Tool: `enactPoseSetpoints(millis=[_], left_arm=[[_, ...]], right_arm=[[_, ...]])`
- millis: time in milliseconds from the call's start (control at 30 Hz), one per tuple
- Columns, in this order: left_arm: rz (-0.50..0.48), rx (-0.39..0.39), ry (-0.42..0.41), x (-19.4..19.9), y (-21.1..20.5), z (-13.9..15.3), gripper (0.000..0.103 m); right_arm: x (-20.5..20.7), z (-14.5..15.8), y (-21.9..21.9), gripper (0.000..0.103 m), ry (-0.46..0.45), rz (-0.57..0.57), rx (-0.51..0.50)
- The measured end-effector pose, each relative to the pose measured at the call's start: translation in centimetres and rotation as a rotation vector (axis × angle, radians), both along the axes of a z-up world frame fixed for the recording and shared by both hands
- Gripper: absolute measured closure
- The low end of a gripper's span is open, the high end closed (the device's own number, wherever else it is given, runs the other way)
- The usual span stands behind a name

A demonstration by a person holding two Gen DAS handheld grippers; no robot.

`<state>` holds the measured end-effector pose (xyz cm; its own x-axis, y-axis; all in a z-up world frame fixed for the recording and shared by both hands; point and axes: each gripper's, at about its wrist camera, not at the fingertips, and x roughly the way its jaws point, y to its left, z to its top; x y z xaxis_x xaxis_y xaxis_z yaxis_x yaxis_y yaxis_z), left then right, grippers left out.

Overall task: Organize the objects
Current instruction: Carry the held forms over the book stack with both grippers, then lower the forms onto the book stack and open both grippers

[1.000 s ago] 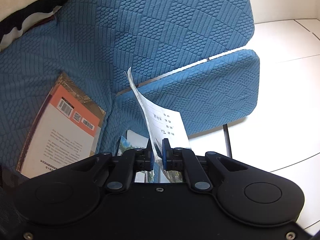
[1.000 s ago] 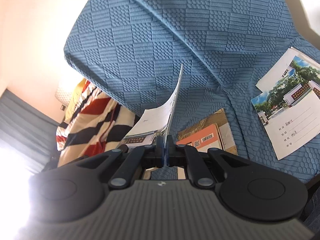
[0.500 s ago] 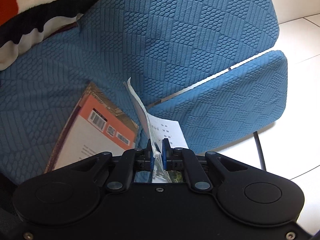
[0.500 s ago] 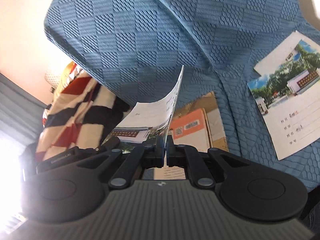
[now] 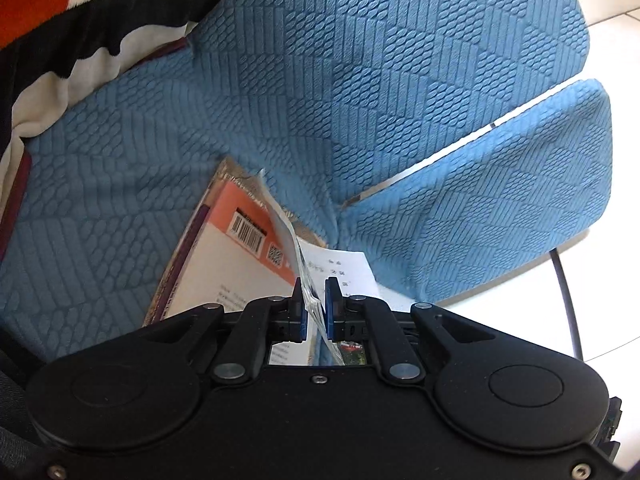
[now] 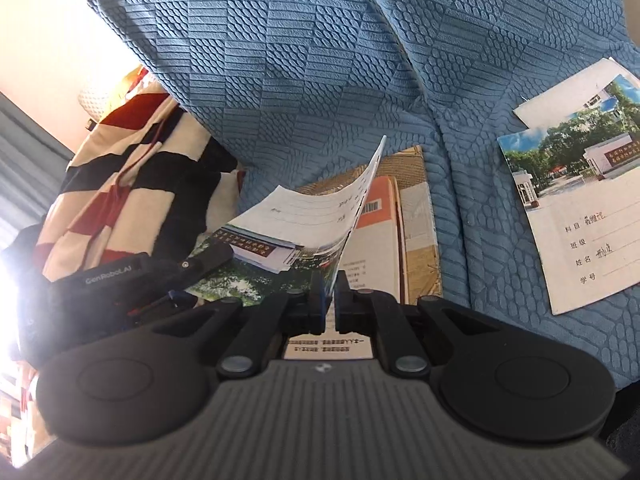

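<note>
A thin notebook (image 6: 304,224) with a photo cover and lined name fields hangs bent between my two grippers, just above an orange-and-white book (image 6: 400,224) that lies flat on the blue sofa seat. My right gripper (image 6: 329,292) is shut on the notebook's near edge. My left gripper (image 5: 314,300) is shut on the notebook (image 5: 344,268) too, and its black body (image 6: 140,276) shows at the left of the right wrist view. From the left wrist, the orange book (image 5: 240,256) with its barcode lies right under the fingers.
A second notebook (image 6: 580,208) with the same photo cover lies on the seat to the right. A red, black and cream striped blanket (image 5: 80,20) is heaped at the sofa's end. The blue textured backrest (image 5: 360,80) rises behind; white floor (image 5: 600,300) lies beyond the seat edge.
Both grippers have sunk with the notebook toward the sofa seat. The orange book has come closer beneath them, and the notebook now hangs just over it.
</note>
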<state>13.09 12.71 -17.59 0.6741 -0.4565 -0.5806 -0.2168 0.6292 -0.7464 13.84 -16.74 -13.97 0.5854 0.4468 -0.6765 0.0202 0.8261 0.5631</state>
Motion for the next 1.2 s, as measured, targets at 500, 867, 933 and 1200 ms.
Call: enactPoseSetpoints(millis=[500,867,933,1200], left_arm=[[0.027,0.053,0.137,-0.1,0.8,-1.8,0.089],[0.033,0.14,0.119,-0.2,0.2,-0.8,0.057],[0.029,0.155,0.131,0.1,-0.1,-1.1,0.057],[0.018,0.265,0.165,1.8,-1.8,-2.3,0.057]], right_arm=[[-0.2,-1.3,0.9,0.088,0.077,0.037,-0.085],[-1.6,-1.0,-0.6,0.047,0.089,-0.019,-0.177],[-1.5,-1.2,-0.9,0.045,0.077,-0.038,-0.186],[1.0,-3.7,0.0,0.048,0.05,-0.044,-0.222]])
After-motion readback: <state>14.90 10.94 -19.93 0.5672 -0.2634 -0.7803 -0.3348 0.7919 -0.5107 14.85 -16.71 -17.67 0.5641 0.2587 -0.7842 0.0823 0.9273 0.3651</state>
